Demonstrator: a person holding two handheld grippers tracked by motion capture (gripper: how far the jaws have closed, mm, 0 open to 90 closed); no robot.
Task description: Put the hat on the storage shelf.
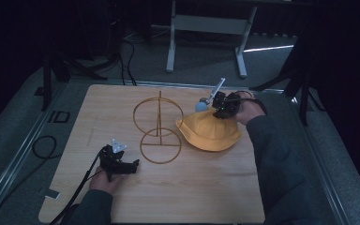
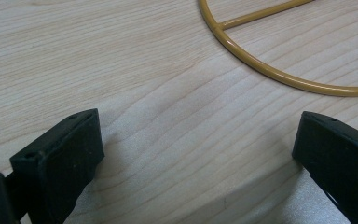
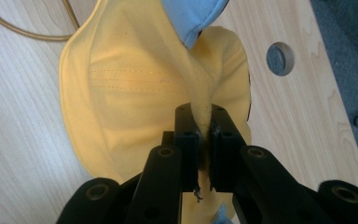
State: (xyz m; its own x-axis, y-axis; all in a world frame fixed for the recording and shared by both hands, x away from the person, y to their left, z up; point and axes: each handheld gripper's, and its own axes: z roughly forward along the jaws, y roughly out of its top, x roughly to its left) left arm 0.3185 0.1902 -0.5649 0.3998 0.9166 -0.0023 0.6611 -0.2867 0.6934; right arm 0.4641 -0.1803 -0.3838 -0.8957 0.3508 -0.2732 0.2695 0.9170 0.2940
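The right gripper [image 3: 204, 133] pinches the yellow hat [image 1: 209, 132] near the table's [image 1: 178, 197] right edge for lifting, while the left gripper [image 2: 200, 154] rests open, idle, toward the near-left corner.

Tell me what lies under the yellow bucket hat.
The yellow fabric bucket hat rests on the light wooden table, beside the gold wire stand. Its brim hides whatever lies beneath. The right gripper pinches it.

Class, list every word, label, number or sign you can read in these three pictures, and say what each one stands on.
"ID": dark marking on the grey floor strip left of the wooden table, high view; the reading is uncertain.
Yellow hat, pinched in the right gripper: no print or label visible.
Gold wire stand: no text.
Left gripper, jaws apart over bare wood: no text.
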